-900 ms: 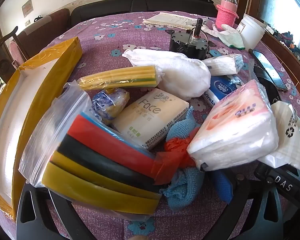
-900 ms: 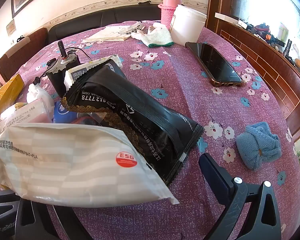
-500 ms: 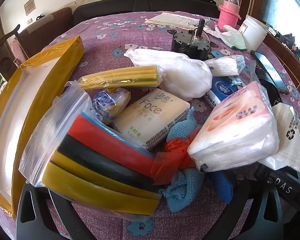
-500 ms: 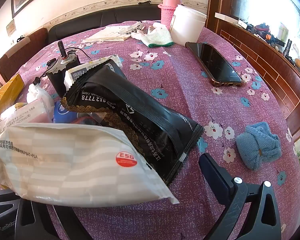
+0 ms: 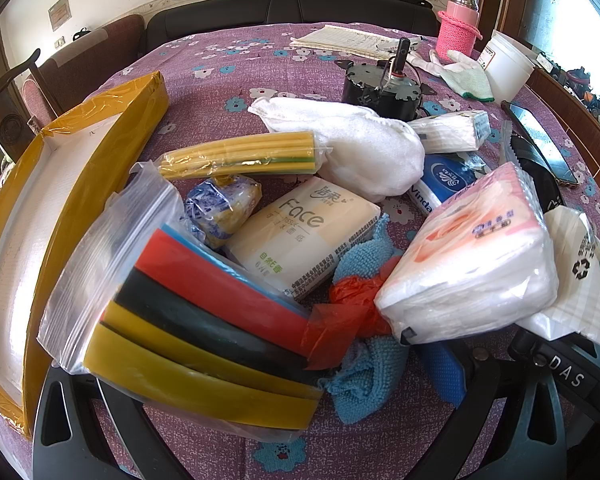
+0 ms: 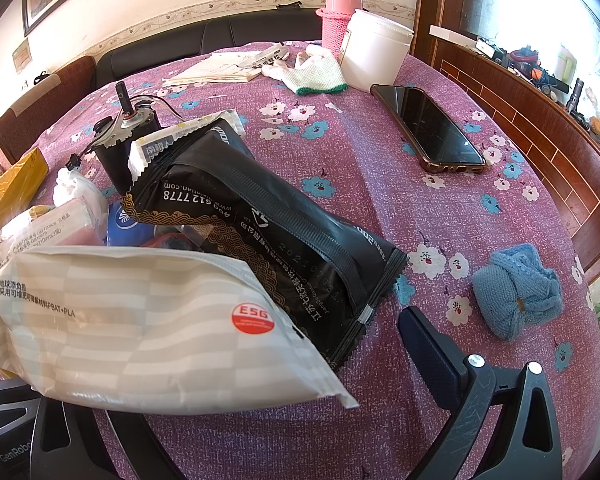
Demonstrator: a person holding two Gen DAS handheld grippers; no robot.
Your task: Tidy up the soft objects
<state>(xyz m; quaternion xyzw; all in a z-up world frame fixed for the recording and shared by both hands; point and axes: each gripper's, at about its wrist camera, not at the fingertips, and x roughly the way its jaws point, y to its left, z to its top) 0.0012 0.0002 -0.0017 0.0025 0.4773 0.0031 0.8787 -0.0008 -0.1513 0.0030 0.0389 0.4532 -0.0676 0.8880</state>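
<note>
Left wrist view, left gripper (image 5: 260, 420) fingers spread wide, right gripper (image 6: 236, 408) fingers likewise, nothing held

Tabletop (image 6: 440, 216) cloth: purple, white/blue flowers. Box (image 5: 112, 152) yellow. Zip bag (image 5: 204, 320) strips: red, black, yellow. Towel (image 6: 516, 292) light blue. Pouch (image 6: 260, 224) black, gold wave trim. Flask (image 6: 342, 12) pink.

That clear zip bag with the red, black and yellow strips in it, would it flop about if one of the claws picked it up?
Probably some. The zip bag is thin, loose film, so it would likely sag and feel slippery. The flat strips inside lie gently curved, which suggests they bend rather than stay rigid. It looks light for its size.
</note>
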